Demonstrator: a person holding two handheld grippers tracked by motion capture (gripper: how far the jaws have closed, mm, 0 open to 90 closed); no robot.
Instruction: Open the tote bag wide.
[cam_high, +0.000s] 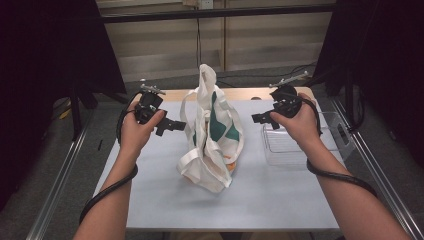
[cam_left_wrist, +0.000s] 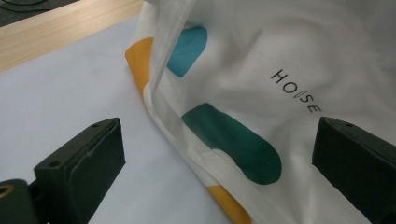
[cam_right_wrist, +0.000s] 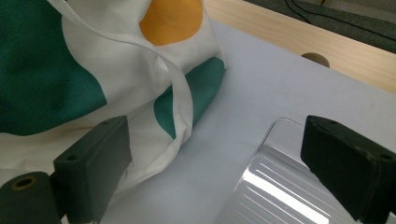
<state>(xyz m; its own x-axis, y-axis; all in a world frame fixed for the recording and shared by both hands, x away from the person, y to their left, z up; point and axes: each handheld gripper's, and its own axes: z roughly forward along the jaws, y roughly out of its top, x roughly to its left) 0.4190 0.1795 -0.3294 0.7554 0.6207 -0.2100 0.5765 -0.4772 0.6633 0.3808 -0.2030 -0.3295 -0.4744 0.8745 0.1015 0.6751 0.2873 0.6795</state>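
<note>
White tote bag (cam_high: 212, 135) stands between both open hand-held grippers.

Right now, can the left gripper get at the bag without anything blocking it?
Probably yes. The left gripper is beside the bag, its jaws open toward the cloth, with bare table between them and nothing in the way.

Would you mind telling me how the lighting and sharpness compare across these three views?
High view: dark surroundings, lit table, soft shadow under the bag. Left gripper view: bag print sharp, near jaws slightly soft. Right gripper view: glare streaks on the clear tray.
</note>
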